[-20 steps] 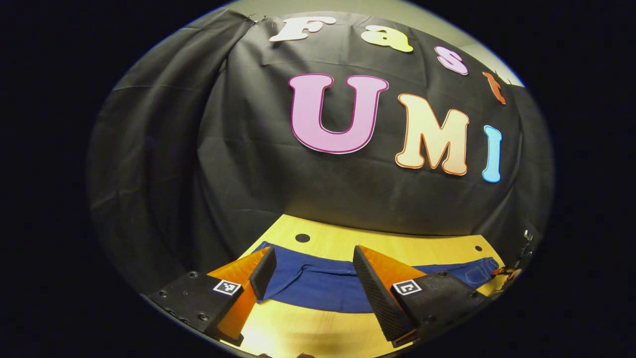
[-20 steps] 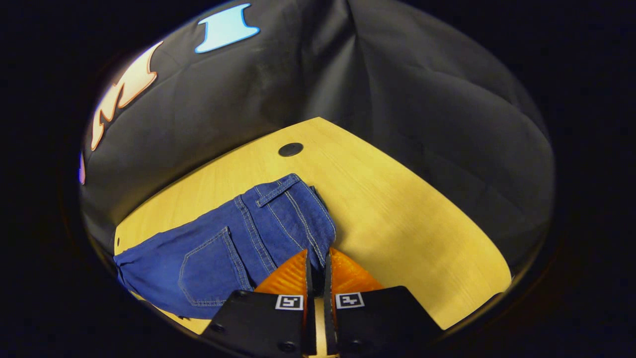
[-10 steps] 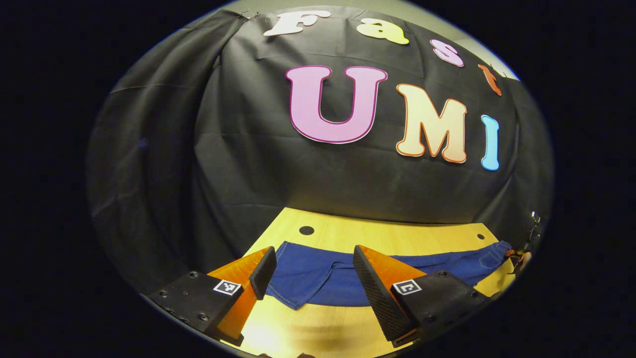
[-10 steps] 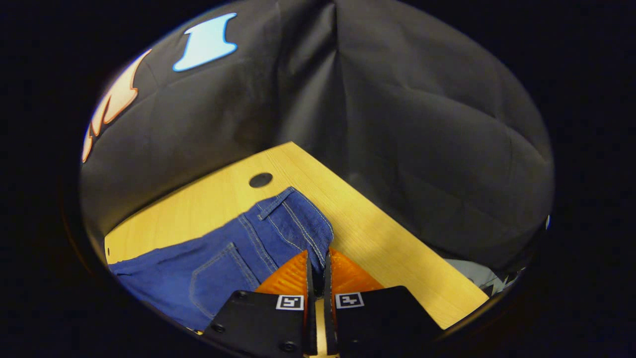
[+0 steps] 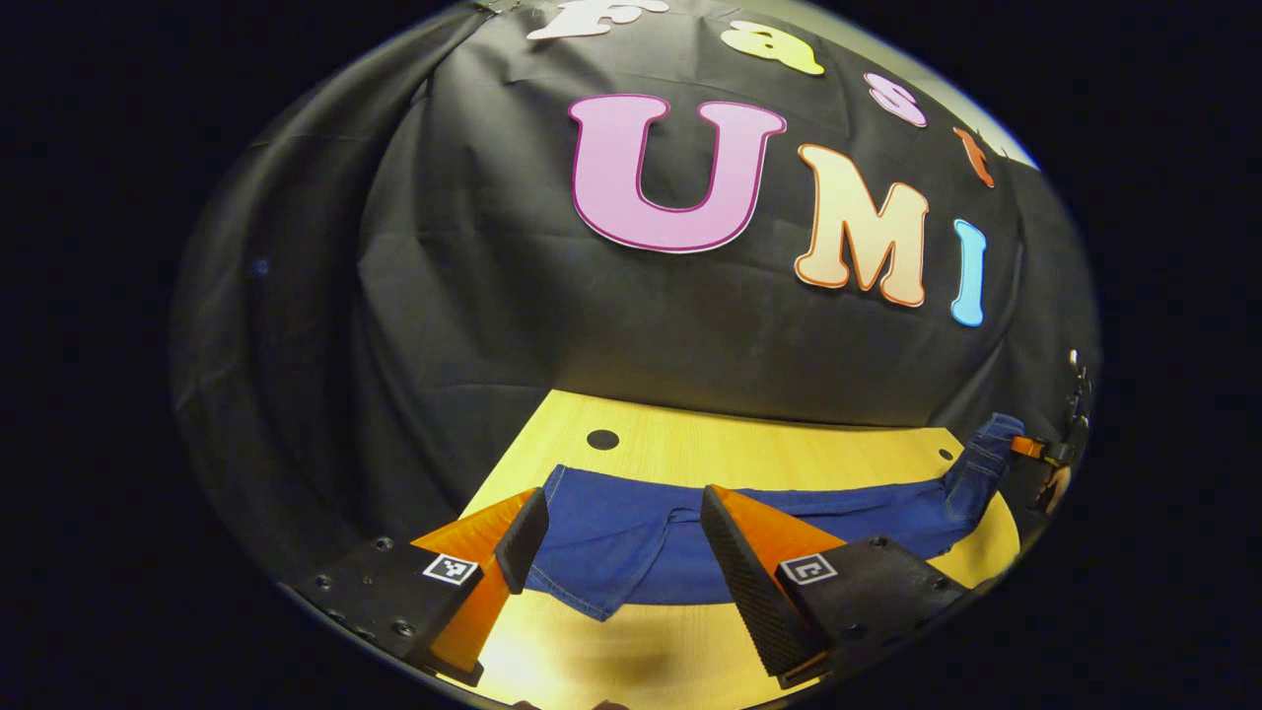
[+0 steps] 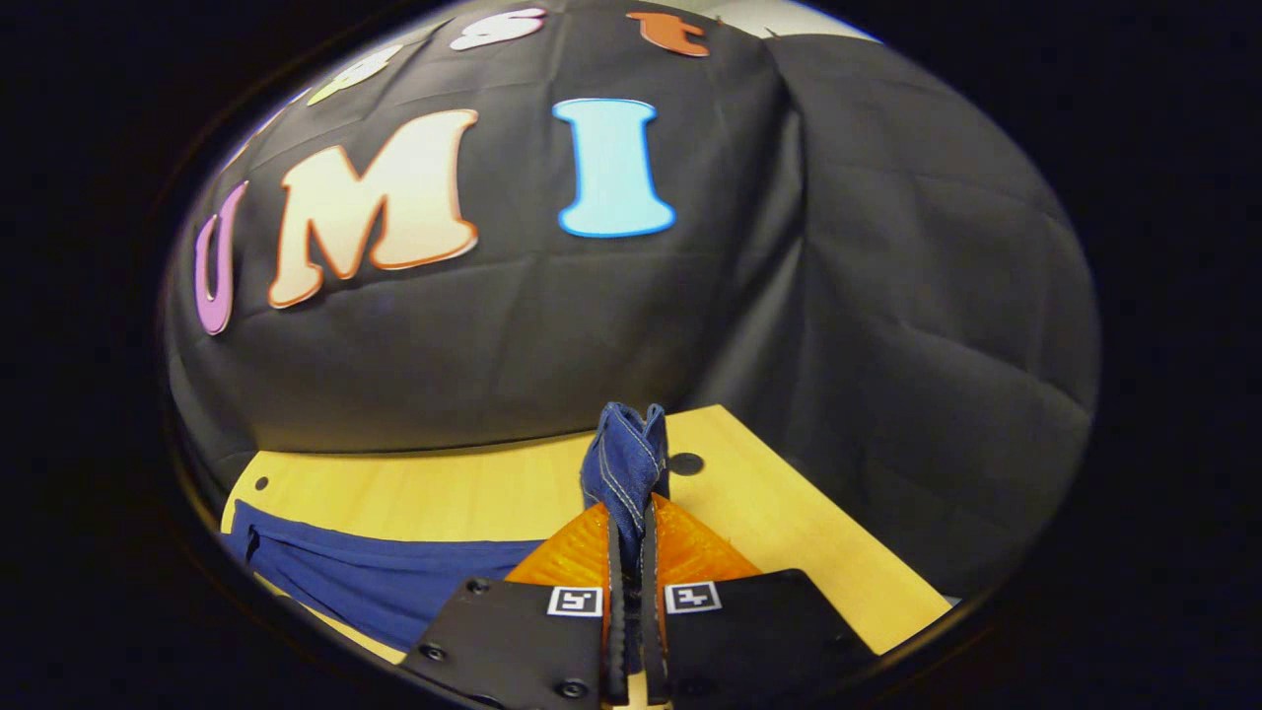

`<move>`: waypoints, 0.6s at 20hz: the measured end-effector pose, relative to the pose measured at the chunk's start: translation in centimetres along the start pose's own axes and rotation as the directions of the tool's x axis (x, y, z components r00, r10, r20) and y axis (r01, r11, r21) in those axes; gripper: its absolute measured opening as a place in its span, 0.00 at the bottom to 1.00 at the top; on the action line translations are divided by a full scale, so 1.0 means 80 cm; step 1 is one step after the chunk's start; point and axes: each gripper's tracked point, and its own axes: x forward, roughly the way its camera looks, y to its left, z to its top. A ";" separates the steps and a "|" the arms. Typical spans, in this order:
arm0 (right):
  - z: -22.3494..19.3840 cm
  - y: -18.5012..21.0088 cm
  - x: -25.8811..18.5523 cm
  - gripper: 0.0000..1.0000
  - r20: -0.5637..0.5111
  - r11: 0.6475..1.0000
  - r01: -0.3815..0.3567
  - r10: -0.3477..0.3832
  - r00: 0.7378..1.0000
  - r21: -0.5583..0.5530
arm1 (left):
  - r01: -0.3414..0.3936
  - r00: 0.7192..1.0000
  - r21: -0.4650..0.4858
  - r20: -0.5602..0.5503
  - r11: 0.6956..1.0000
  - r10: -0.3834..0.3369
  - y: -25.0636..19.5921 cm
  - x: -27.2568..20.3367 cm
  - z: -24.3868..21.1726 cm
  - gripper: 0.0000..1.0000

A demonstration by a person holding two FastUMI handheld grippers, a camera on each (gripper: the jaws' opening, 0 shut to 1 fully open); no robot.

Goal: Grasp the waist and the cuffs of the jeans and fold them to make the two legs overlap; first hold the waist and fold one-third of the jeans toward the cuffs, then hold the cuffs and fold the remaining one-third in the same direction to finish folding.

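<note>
The blue jeans (image 5: 887,513) lie stretched across the yellow wooden table (image 5: 749,444). Their cuff end rests between and just beyond the fingers of my left gripper (image 5: 619,532), which is open and hovers low over the fabric. In the left gripper view the waist end (image 5: 976,459) rises off the table at the far right, held by the right gripper (image 5: 1030,447). In the right gripper view my right gripper (image 6: 631,537) is shut on the waist (image 6: 626,459), whose bunched denim sticks up above the fingertips. The legs (image 6: 375,577) trail down to the lower left.
The black cloth wall stands close behind the table on the far side and at both ends. A round dark hole (image 5: 602,440) sits near the back left corner, another hole (image 6: 685,463) just beyond the lifted waist. Bare wood (image 6: 789,532) lies right of the right gripper.
The right gripper has lifted the waist off the table and swung to face the back wall, so the denim now stands up from its fingers. The left gripper has stayed open near the cuffs.
</note>
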 end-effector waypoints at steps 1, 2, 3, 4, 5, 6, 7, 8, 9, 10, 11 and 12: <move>0.002 -0.002 -0.002 0.09 0.005 1.000 -0.018 0.018 1.000 0.006 | 0.012 1.000 -0.003 -0.007 1.000 -0.012 0.004 0.003 -0.003 0.95; 0.004 -0.004 -0.002 0.09 0.006 0.999 -0.036 0.036 0.999 0.010 | 0.023 1.000 -0.005 -0.018 1.000 -0.024 0.008 0.006 -0.008 0.95; 0.003 -0.004 0.001 0.09 0.011 0.999 -0.053 0.053 0.999 0.011 | 0.034 0.999 -0.005 -0.030 0.999 -0.034 0.012 0.010 -0.014 0.95; -0.001 -0.004 0.003 0.09 0.017 0.998 -0.067 0.067 0.998 0.006 | 0.045 0.998 -0.003 -0.047 0.999 -0.045 0.017 0.013 -0.023 0.95; -0.001 -0.001 0.003 0.09 0.019 0.996 -0.086 0.086 0.996 -0.003 | 0.053 0.996 0.005 -0.066 0.999 -0.052 0.022 0.017 -0.030 0.95; 0.001 0.000 0.002 0.09 0.026 0.995 -0.103 0.103 0.994 -0.008 | 0.058 0.995 0.015 -0.084 0.998 -0.057 0.029 0.020 -0.038 0.95; 0.004 0.000 0.003 0.09 0.032 0.993 -0.121 0.122 0.992 -0.014 | 0.063 0.993 0.021 -0.097 0.998 -0.061 0.036 0.022 -0.043 0.95; 0.004 0.002 0.002 0.09 0.032 0.990 -0.139 0.140 0.990 -0.019 | 0.070 0.992 0.024 -0.110 0.997 -0.067 0.043 0.024 -0.048 0.95; 0.004 0.002 0.003 0.09 0.039 0.987 -0.159 0.159 0.986 -0.019 | 0.078 0.990 0.026 -0.117 0.997 -0.075 0.049 0.026 -0.051 0.95; 0.004 0.004 0.005 0.09 0.043 0.984 -0.179 0.180 0.983 -0.018 | 0.086 0.988 0.029 -0.128 0.996 -0.081 0.055 0.027 -0.054 0.95; 0.002 0.004 0.005 0.09 0.049 0.980 -0.201 0.201 0.978 -0.015 | 0.088 0.987 0.037 -0.138 0.995 -0.083 0.062 0.029 -0.058 0.95; 0.002 0.005 0.006 0.09 0.050 0.974 -0.225 0.226 0.973 -0.008 | 0.093 0.985 0.043 -0.148 0.995 -0.085 0.067 0.032 -0.061 0.95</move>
